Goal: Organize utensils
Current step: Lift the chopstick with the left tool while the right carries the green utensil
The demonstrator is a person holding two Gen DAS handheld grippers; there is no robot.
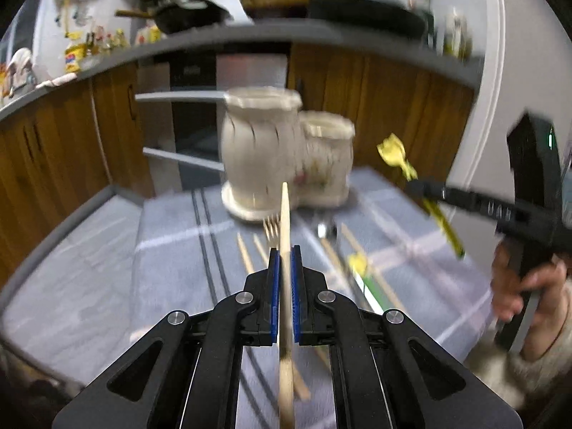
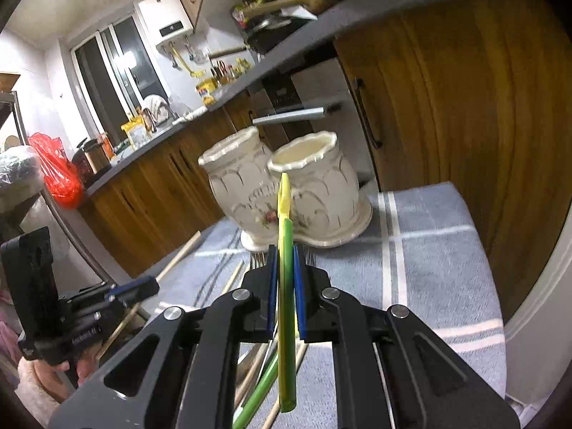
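My left gripper (image 1: 285,250) is shut on a wooden chopstick (image 1: 285,214), whose tip points at the white ceramic double-pot utensil holder (image 1: 261,150) ahead. Below it on the blue checked cloth (image 1: 171,236) lie more chopsticks (image 1: 245,254), a metal fork (image 1: 271,227), a spoon (image 1: 323,230) and a green-yellow utensil (image 1: 361,268). My right gripper (image 2: 284,250) is shut on a yellow-green plastic utensil (image 2: 285,236), held above the cloth short of the holder (image 2: 314,182). The left wrist view shows that utensil (image 1: 393,150) raised at the right in the right gripper (image 1: 422,189).
Wooden kitchen cabinets (image 1: 393,100) and an oven with grey handles (image 1: 178,97) stand behind the table. A grey counter (image 1: 214,41) above carries pans and bottles. A hand (image 1: 518,282) holds the right gripper's handle. A red bag (image 2: 57,171) sits far left.
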